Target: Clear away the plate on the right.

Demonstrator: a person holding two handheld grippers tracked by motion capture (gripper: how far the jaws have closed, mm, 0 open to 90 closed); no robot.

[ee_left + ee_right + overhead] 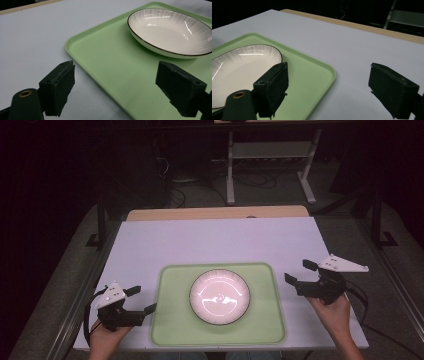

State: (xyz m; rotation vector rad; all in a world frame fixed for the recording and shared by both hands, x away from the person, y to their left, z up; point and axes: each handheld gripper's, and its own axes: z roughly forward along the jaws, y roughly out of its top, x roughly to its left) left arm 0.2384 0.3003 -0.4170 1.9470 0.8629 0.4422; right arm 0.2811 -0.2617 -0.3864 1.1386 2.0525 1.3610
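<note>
Both the left gripper [141, 299] and right gripper [298, 271] gape wide beside the tray [172, 320] (white plate [219, 296] centred).

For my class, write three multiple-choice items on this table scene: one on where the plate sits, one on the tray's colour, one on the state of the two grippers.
1. Where is the plate?
A. on the bare table
B. on the tray
C. between a gripper's jaws

2. What colour is the tray?
A. light green
B. red
C. black

3. In what state are the left gripper and the right gripper?
A. both shut on the plate
B. one open, one shut
C. both open, holding nothing

Answers:
1 B, the plate rests in the middle of the tray.
2 A, each view shows it pale green.
3 C, each gripper view shows its jaws wide apart with nothing between them.
</note>
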